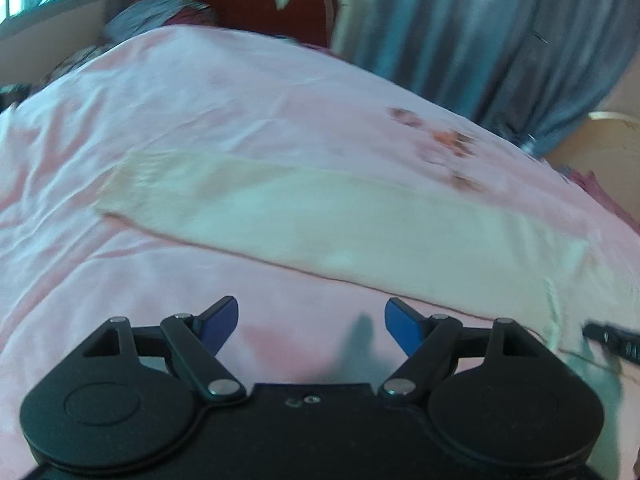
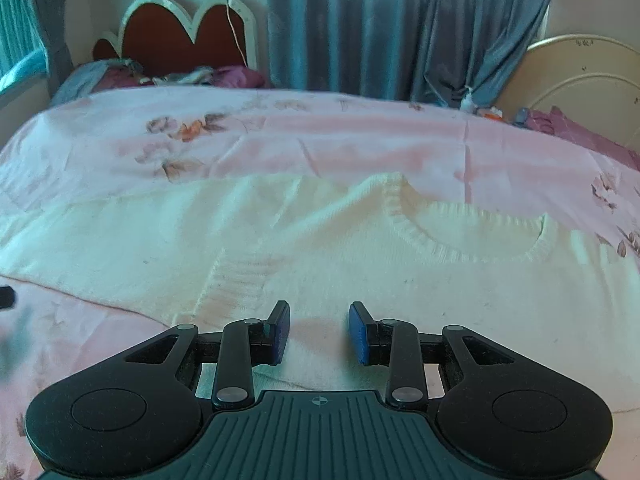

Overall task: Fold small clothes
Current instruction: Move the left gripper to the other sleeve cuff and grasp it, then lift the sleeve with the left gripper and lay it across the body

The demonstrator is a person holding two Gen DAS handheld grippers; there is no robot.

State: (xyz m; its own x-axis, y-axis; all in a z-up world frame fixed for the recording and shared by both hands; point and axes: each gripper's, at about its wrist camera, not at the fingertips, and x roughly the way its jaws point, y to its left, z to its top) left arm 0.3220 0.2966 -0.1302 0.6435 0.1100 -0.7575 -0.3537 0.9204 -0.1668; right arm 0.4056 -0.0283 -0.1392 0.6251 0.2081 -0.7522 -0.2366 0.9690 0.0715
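A cream knitted sweater point(image 2: 360, 264) lies flat on the pink bedsheet, its ribbed neckline point(image 2: 460, 236) toward the right. Its long sleeve point(image 1: 320, 220) stretches across the left wrist view. My right gripper point(image 2: 319, 332) is open and empty, low over the sweater's body near the armpit seam. My left gripper point(image 1: 311, 326) is open and empty over bare pink sheet, just in front of the sleeve's near edge. The left wrist view is motion-blurred.
The pink floral bedsheet point(image 2: 360, 144) covers the bed. A red headboard point(image 2: 180, 36) with piled bedding stands at the far end. Grey curtains point(image 2: 400, 24) hang behind. A cream footboard point(image 2: 580, 80) is at the right. A black part of the other gripper point(image 1: 612, 340) shows at the right edge.
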